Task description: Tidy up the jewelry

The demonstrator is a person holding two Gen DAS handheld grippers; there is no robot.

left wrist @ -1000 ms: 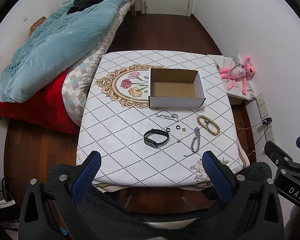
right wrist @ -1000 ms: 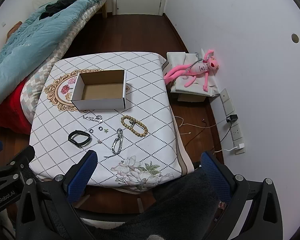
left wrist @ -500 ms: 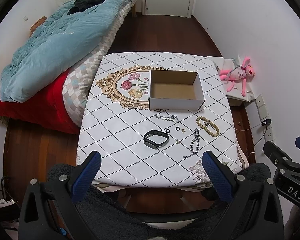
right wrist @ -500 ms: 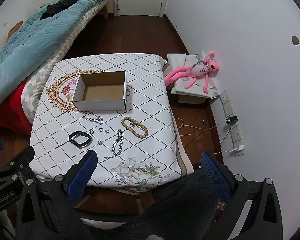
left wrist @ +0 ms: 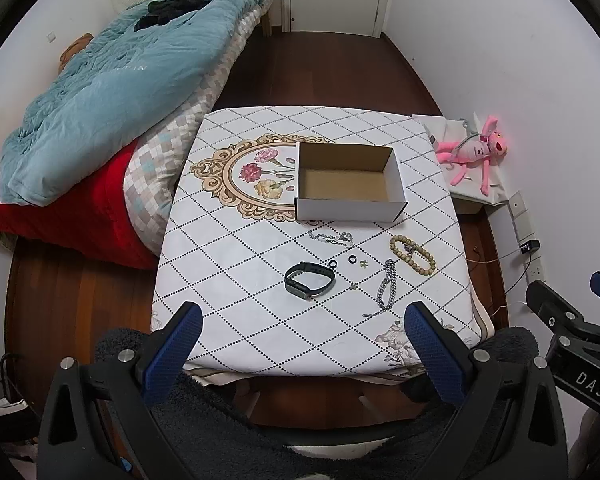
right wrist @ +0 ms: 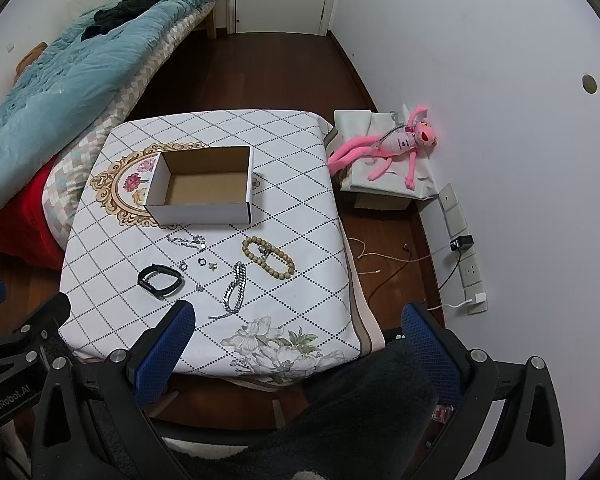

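Observation:
An empty white cardboard box (left wrist: 350,205) (right wrist: 204,212) stands open on the diamond-patterned table (left wrist: 236,248) (right wrist: 300,216). In front of it lie a black wristband (left wrist: 310,279) (right wrist: 160,280), a wooden bead bracelet (left wrist: 412,255) (right wrist: 268,257), a silver chain bracelet (left wrist: 386,290) (right wrist: 234,291), a thin silver chain (left wrist: 331,237) (right wrist: 187,241) and some small rings (left wrist: 352,259) (right wrist: 201,261). My left gripper (left wrist: 300,354) and right gripper (right wrist: 298,354) hang open above the table's near edge, both holding nothing.
A bed with a blue quilt (left wrist: 112,84) and red cover (left wrist: 68,216) lies left of the table. A pink plush toy (right wrist: 396,146) rests on a white-covered box by the right wall. Wall sockets with cables (right wrist: 466,256) sit low on that wall. Dark fuzzy fabric (left wrist: 300,432) fills the foreground.
Both views have pulled back and up slightly, so the table looks a little smaller. Nothing on the table has moved; both grippers stay open.

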